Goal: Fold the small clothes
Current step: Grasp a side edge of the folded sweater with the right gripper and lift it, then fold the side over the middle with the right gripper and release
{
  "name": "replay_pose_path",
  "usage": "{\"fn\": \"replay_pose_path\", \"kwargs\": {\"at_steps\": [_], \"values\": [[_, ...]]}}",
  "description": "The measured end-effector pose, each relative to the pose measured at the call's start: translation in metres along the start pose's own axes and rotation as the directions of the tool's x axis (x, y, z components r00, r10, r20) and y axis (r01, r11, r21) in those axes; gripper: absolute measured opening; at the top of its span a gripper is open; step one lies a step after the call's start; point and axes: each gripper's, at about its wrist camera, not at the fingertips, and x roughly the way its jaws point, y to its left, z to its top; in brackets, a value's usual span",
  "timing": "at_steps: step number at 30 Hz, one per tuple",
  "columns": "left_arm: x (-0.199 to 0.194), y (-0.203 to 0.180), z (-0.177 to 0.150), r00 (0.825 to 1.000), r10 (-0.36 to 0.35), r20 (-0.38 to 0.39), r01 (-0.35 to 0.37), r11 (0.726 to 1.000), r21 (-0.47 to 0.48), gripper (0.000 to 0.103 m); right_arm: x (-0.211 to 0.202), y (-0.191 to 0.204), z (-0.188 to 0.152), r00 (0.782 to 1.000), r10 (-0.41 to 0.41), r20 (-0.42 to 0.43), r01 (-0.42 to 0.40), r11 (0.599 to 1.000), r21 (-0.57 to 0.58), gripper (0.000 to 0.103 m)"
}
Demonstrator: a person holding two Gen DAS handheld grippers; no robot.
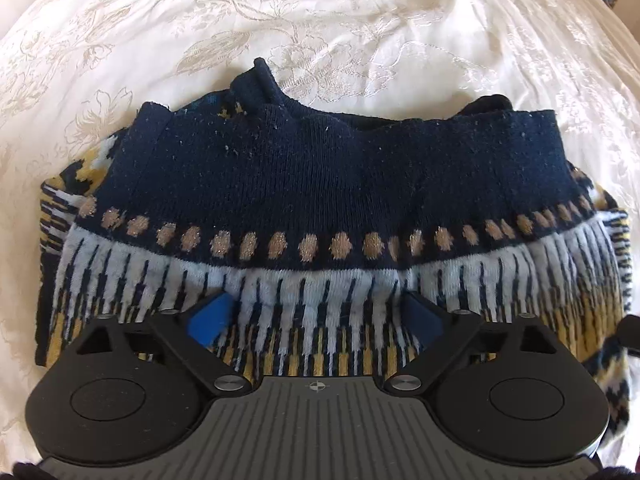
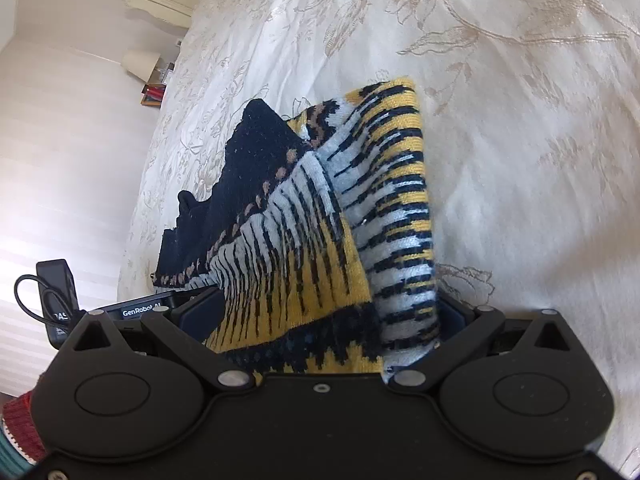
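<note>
Two grippers engaged: left gripper spread above sweater; right gripper clamped on hem, nearer; sweater's long axis crosswise.

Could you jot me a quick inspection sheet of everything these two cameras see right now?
Surface: white bedspread with floral embroidery, creased.
Job's things: patterned knit garment, navy, white and yellow, folded on the bedspread.
Clutter: nothing seen on the bedspread.
Grippers: left gripper open over the garment; right gripper has cloth between its fingers, grip unclear.
Cables: black cable looping by a black device.
Surroundings: lamp and pale wall.
</note>
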Motion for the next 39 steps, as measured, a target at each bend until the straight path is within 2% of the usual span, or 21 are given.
{"fn": "replay_pose_path", "kwargs": {"at_steps": [2,5,7,10,11,12,13,15,16,18,23,27,33,39], "values": [[0.005,-0.003,0.002,1.0,-0.004,-0.002,0.004,1.0,0.0,0.103,0.001,-0.001,0.002,1.0,0.003,-0.011,-0.003,1.0,0.006,0.103],[0.011,-0.004,0.007,1.0,0.008,-0.002,-0.008,1.0,0.001,0.103,0.002,0.0,0.003,1.0,-0.002,-0.017,0.002,1.0,0.006,0.097],[0.011,-0.004,0.008,1.0,0.014,-0.001,-0.014,1.0,-0.009,0.103,0.001,0.002,0.003,1.0,-0.022,-0.019,0.022,1.0,-0.003,0.077],[0.012,-0.006,0.007,1.0,0.017,0.011,-0.017,1.0,-0.013,0.103,0.0,0.005,0.001,0.998,-0.063,-0.022,0.062,0.998,-0.005,0.056],[0.012,-0.007,0.006,1.0,0.015,0.015,-0.014,1.0,-0.013,0.103,-0.001,0.006,0.001,0.997,-0.077,-0.021,0.077,0.997,-0.01,0.053],[0.012,-0.007,0.006,1.0,0.01,0.017,-0.01,1.0,-0.013,0.103,-0.001,0.008,0.001,0.996,-0.09,-0.024,0.09,0.996,-0.02,0.043],[0.008,-0.006,0.003,1.0,0.001,0.017,0.0,1.0,-0.013,0.103,-0.003,0.011,0.001,0.994,-0.106,-0.027,0.105,0.994,-0.031,0.037],[0.002,0.003,0.001,1.0,-0.027,0.011,0.028,0.999,-0.022,0.101,-0.006,0.02,0.001,0.991,-0.136,-0.021,0.134,0.989,-0.057,0.033],[-0.003,0.007,0.001,0.999,-0.038,0.013,0.038,0.999,-0.033,0.093,-0.008,0.027,0.001,0.988,-0.152,-0.017,0.151,0.986,-0.073,0.033],[-0.015,0.019,-0.002,0.998,-0.056,0.016,0.057,0.997,-0.046,0.085,-0.011,0.042,0.002,0.98,-0.196,-0.015,0.194,0.976,-0.101,0.032],[-0.049,0.055,-0.023,0.999,-0.038,0.037,0.041,0.996,-0.075,0.084,-0.018,0.084,0.0,0.967,-0.254,0.004,0.252,0.958,-0.14,0.031],[-0.073,0.099,-0.05,0.998,-0.055,0.043,0.06,0.991,-0.121,0.084,-0.015,0.123,-0.006,0.957,-0.291,0.015,0.288,0.937,-0.198,0.031],[-0.097,0.165,-0.091,0.998,-0.039,0.042,0.047,0.981,-0.19,0.084,0.009,0.187,-0.018,0.95,-0.312,0.02,0.304,0.908,-0.288,0.029],[-0.109,0.213,-0.113,0.999,-0.042,0.023,0.047,0.968,-0.248,0.084,0.048,0.243,-0.039,0.949,-0.315,0.005,0.295,0.884,-0.362,0.029]]}}
